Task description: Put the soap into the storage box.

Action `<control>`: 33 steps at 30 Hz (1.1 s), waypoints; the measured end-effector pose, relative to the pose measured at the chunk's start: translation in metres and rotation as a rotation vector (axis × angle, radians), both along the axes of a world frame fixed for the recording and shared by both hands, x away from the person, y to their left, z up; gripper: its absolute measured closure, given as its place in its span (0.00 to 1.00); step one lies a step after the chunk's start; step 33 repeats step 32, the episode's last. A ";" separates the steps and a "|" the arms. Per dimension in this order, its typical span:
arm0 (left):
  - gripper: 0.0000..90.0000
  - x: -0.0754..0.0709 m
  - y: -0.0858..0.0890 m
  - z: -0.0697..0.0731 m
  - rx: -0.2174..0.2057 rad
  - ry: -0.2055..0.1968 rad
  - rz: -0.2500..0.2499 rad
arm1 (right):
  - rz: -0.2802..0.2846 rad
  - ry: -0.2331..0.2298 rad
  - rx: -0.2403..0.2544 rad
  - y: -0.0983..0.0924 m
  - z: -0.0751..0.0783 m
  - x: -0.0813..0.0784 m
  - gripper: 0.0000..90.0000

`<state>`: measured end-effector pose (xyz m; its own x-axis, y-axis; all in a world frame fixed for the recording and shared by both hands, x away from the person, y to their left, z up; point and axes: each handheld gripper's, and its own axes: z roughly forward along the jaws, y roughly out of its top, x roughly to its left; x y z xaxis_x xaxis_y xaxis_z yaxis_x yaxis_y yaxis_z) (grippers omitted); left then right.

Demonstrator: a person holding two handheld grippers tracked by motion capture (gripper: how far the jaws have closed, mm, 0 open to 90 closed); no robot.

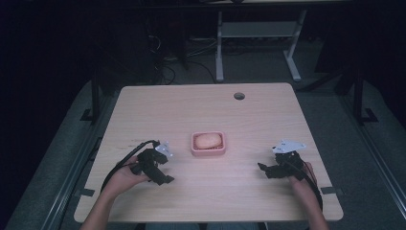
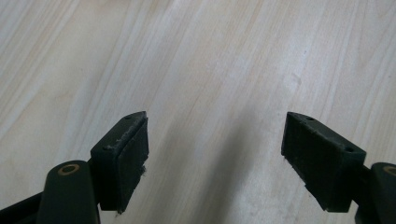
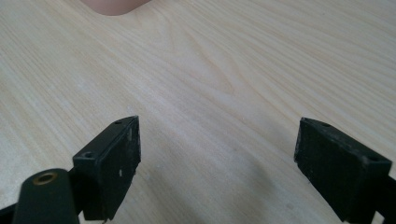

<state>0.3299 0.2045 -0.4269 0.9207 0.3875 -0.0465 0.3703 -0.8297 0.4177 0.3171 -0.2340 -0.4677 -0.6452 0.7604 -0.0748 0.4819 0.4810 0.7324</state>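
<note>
On the middle of the wooden table (image 1: 158, 110) a pink tray (image 1: 208, 150) is sitting with a round bun (image 1: 208, 140) inside, and both claws are waiting near the front edge, so the job looks like it is just starting. The left gripper (image 1: 165, 179) and the right gripper (image 1: 262, 168) are both gaping wide and holding nothing. Next, I think one claw is going to need to reach to the tray and close gently.

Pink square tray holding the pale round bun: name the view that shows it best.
The high view: the pink square tray sits whole at the table's middle, bun inside. The right gripper view catches a pink corner at its top edge. The left gripper view faces bare wood.
</note>
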 end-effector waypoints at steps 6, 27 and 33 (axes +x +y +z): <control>0.26 -0.003 0.005 0.000 -0.001 -0.005 0.003 | 0.000 0.002 -0.003 0.000 0.000 0.000 0.15; 0.26 -0.019 0.015 -0.006 -0.001 -0.013 0.025 | 0.009 0.006 0.001 -0.002 -0.001 -0.002 0.15; 0.26 -0.023 0.014 -0.004 -0.005 -0.022 0.019 | 0.005 0.006 0.008 -0.003 0.000 -0.003 0.15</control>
